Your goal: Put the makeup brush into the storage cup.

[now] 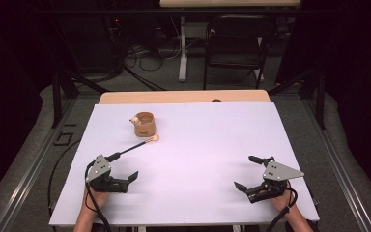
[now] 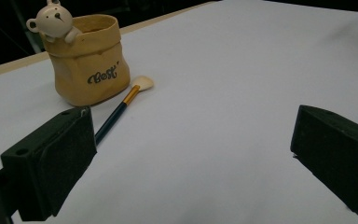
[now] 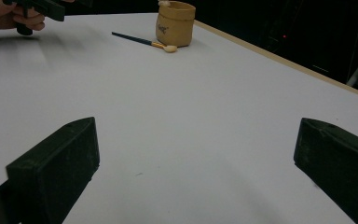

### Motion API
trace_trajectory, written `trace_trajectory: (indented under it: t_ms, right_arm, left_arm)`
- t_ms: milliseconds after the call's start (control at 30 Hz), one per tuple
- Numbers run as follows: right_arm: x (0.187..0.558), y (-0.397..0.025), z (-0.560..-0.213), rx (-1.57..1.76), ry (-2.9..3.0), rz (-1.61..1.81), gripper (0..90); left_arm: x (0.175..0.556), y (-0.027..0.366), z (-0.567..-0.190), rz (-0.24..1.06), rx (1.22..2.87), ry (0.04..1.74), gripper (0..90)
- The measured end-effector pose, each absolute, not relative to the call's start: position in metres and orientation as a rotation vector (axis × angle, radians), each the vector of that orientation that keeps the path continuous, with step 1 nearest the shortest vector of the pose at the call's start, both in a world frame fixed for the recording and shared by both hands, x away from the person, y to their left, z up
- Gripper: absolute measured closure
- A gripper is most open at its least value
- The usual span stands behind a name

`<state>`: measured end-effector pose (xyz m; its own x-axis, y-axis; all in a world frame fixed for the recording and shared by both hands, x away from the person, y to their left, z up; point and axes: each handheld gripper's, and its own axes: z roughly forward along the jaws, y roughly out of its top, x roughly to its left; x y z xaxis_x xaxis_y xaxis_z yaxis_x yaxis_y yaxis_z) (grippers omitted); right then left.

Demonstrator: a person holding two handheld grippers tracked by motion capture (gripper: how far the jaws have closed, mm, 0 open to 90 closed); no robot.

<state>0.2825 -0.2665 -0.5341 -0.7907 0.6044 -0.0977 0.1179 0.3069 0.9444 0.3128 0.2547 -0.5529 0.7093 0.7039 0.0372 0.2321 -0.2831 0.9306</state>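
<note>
Here, two hand-held grippers are held wide apart over a white table, with nothing between their jaws.

Nearest the person, the left gripper (image 1: 123, 178) is seen at the table's near left and the right gripper (image 1: 254, 175) at its near right, each held by a hand (image 1: 92, 197) entering from the bottom edge; both sets of black jaws are spread wide and nothing is gripped. The white table (image 1: 198, 193) between them is bare. Farther out, ahead of the left gripper, a makeup brush (image 2: 121, 107) with a dark handle, gold ferrule and pale bristle head is laid flat, its head pointed towards a tan sack-shaped pot (image 2: 89, 60). The pot is stood upright just beyond the brush head, lettered "Best", and a small bear figure (image 2: 53, 21) is perched on its rim. Whether brush and pot are touching cannot be told. Beyond the table's far edge, a dark folding chair (image 1: 234, 46) is seen.
</note>
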Motion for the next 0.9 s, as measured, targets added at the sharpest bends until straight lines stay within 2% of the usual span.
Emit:
trace_trajectory:
  t_ms: [667,900]
  right_arm:
    - [0.283,-0.267,-0.535,0.634,2.149,1.474,0.0]
    - [0.283,-0.267,-0.535,0.633,2.149,1.470,0.0]
  left_arm:
    - [0.352,0.257,-0.537,0.565,2.028,0.770,0.2]
    - [0.370,0.257,-0.526,0.557,2.150,0.795,0.2]
